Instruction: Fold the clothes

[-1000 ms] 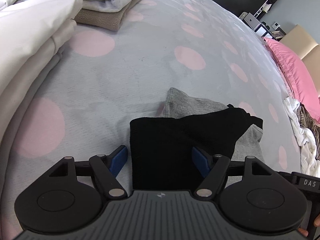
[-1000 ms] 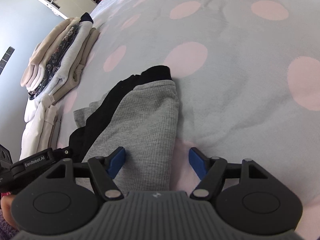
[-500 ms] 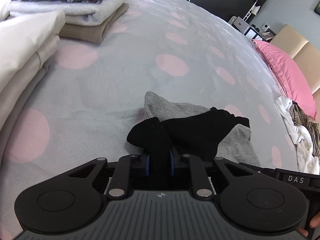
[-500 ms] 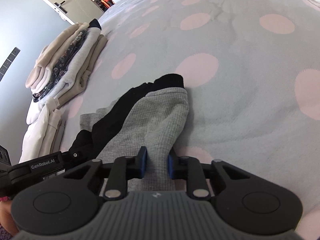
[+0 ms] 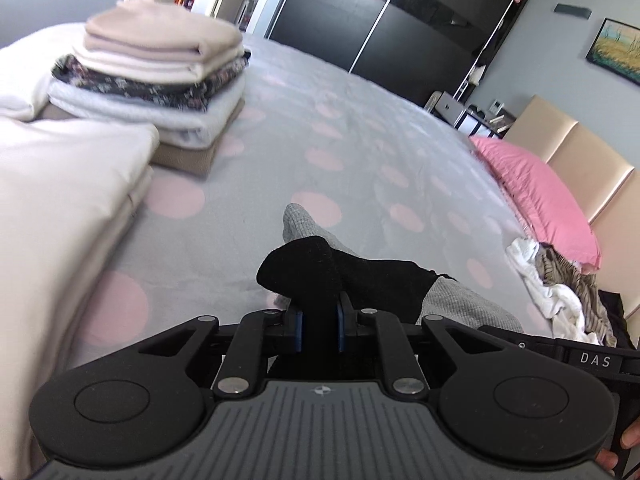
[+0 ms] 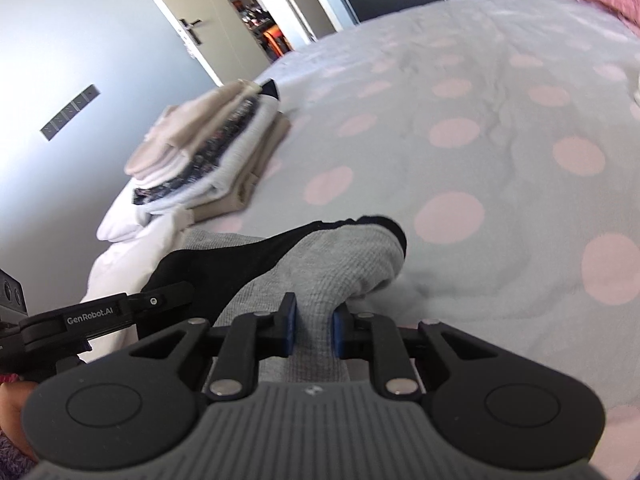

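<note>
Careful: your left gripper (image 5: 319,326) and right gripper (image 6: 313,330) pinch the grey-and-black garment (image 6: 320,264) tight; the loose end at twelve o'clock could drag and bunch.

Pink pillow (image 5: 536,196), framed painting (image 5: 616,50) (landscape), open door (image 6: 192,28), black wardrobe (image 5: 380,28)

Left wrist view: camera sits just behind the left gripper (image 5: 319,322), looking forward and down along its fingers, close over the bed (image 5: 360,152); headboard side to its right. Right wrist view: same mount behind the right gripper (image 6: 313,330), tilted, possibly rolled. Shared: the garment (image 5: 360,280) (image 6: 320,276) ahead of both, and the folded stack (image 5: 160,80) (image 6: 208,156) beyond-left.
</note>
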Demonstrator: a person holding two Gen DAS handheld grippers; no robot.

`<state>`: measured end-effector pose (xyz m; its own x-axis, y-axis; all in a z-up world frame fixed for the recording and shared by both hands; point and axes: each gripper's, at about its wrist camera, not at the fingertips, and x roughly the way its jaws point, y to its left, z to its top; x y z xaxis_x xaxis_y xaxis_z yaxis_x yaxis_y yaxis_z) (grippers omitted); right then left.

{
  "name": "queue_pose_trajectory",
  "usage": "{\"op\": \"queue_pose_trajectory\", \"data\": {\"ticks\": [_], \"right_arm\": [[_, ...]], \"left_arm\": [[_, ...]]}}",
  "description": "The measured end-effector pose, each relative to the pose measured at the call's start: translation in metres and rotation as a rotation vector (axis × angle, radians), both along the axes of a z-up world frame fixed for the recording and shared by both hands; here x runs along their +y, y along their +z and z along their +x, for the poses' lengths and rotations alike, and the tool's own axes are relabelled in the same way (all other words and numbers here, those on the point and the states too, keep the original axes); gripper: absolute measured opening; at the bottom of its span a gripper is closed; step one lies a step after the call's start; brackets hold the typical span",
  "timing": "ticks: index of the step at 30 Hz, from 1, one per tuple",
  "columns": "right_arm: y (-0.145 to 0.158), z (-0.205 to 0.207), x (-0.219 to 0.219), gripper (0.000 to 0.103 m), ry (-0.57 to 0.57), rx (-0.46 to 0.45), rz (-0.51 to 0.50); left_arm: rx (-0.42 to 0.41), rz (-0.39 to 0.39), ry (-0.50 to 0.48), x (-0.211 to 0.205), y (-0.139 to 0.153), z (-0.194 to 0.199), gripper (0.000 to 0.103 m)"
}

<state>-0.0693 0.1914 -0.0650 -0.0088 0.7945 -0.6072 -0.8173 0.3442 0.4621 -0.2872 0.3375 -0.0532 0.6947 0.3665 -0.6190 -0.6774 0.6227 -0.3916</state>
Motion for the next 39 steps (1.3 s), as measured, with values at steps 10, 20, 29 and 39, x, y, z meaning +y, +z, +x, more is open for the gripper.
{"op": "queue_pose_trajectory", "data": {"ticks": [10, 20, 29, 39], "right_arm": [[0.063, -0.063, 0.016, 0.019, 0.135, -0.056, 0.138], [0.099, -0.15, 0.075, 0.019, 0.276, 0.024, 0.231], [0.095, -0.216, 0.134, 0.019, 0.362, 0.015, 0.239], [0.059, -0.212, 0.203, 0.019, 0.345, -0.039, 0.139]], "left_arm": [[-0.067, 0.138, 0.073, 0.005, 0.076, -0.089, 0.013], [0.033, 0.257, 0.143, 0.039, 0.145, -0.181, 0.013], [0.126, 0.246, 0.208, 0.093, 0.138, -0.224, 0.013], [0.167, 0.115, 0.194, 0.181, 0.07, -0.207, 0.013]]}}
